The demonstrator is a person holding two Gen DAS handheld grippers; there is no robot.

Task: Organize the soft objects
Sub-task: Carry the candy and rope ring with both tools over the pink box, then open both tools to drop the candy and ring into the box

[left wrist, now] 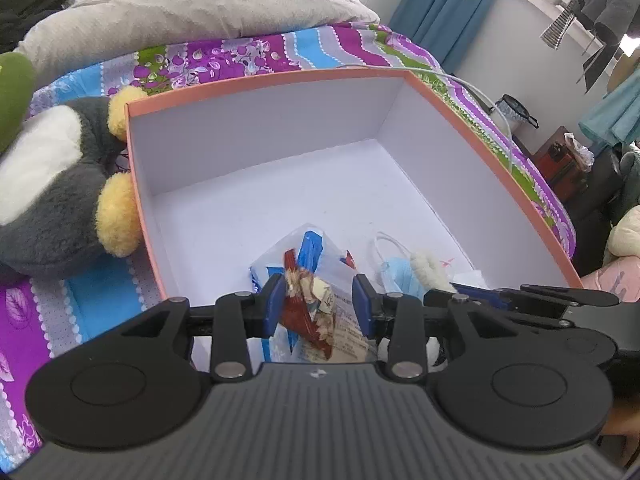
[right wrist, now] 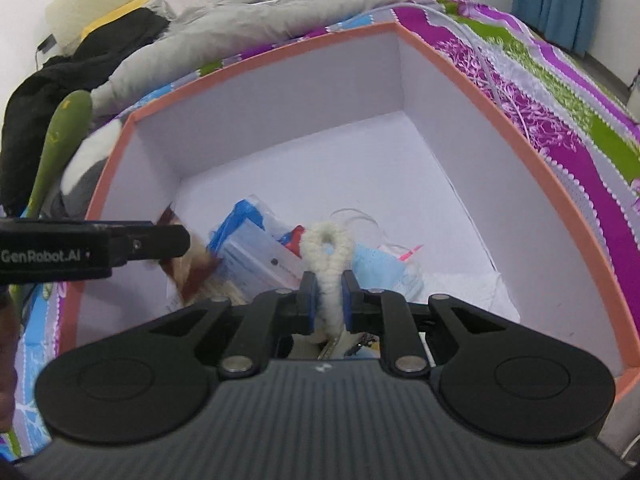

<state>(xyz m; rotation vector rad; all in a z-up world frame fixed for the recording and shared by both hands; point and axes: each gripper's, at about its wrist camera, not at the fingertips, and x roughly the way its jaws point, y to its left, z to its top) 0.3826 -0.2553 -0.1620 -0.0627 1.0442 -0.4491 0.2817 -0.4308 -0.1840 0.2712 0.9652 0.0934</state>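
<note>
The left gripper (left wrist: 320,308) is clamped on a clear packet (left wrist: 316,312) with a red and cream print, its 2 blue pads pressing the packet's sides. The packet hangs just over the near end of the box (left wrist: 280,80), an open box with an orange rim and white inside walls. Under it on the box floor lies a blue and white plastic pack (left wrist: 308,252), and beside that a light blue face mask (left wrist: 396,276) with thin white loops.

The right gripper (right wrist: 330,296) grips a fluffy cream cord (right wrist: 328,256) between its nearly closed pads, which are easing apart slightly; the cord's loop stands up above the fingertips, over the mask and the plastic pack. In the right wrist view the left gripper's black finger reaches in from the left edge with the printed packet at its tip.

The box sits on a purple, blue and green patterned bedspread (left wrist: 240,56). Touching the box's left wall is a grey and white plush toy (left wrist: 52,200) with 2 yellow feet. A rumpled grey duvet (left wrist: 180,4) lies beyond the box.
</note>
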